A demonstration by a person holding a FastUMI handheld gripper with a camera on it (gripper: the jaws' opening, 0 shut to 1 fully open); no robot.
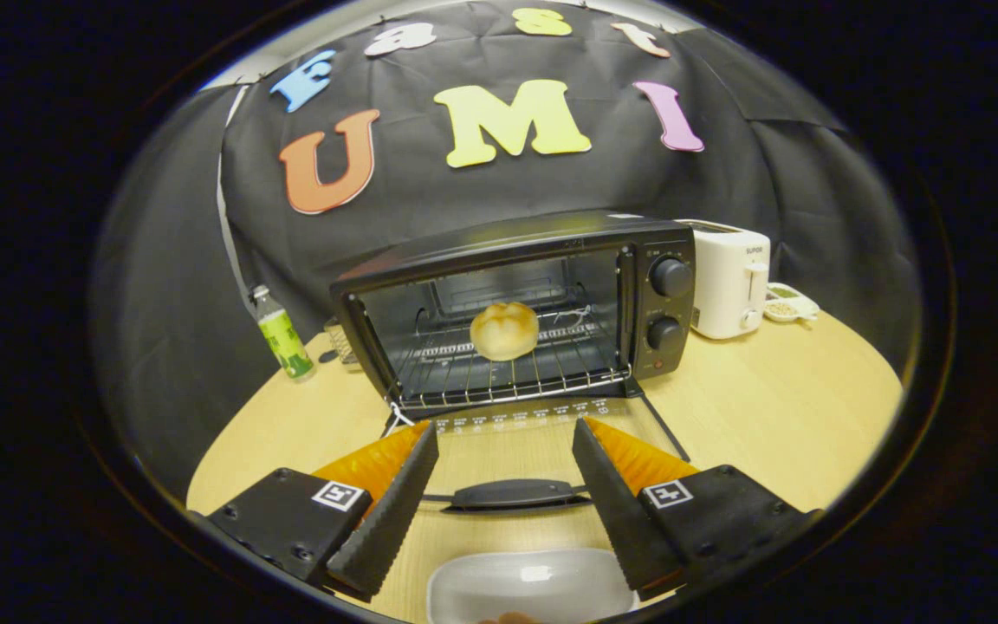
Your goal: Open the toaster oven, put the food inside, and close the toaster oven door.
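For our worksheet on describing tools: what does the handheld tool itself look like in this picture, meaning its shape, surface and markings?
The tool has two long wedge-shaped fingers with saw-toothed inner faces. Each is mounted on a black angular block with screws, and each block carries a small square black-and-white marker. No cables or sleeves can be seen.

Hidden and cut-off parts around the open toaster oven

The white tray between the gripper fingers is cut off at its near edge. The door handle has both ends hidden behind the spread fingers. The small dish sits partly behind the white toaster, its contents too small to tell.
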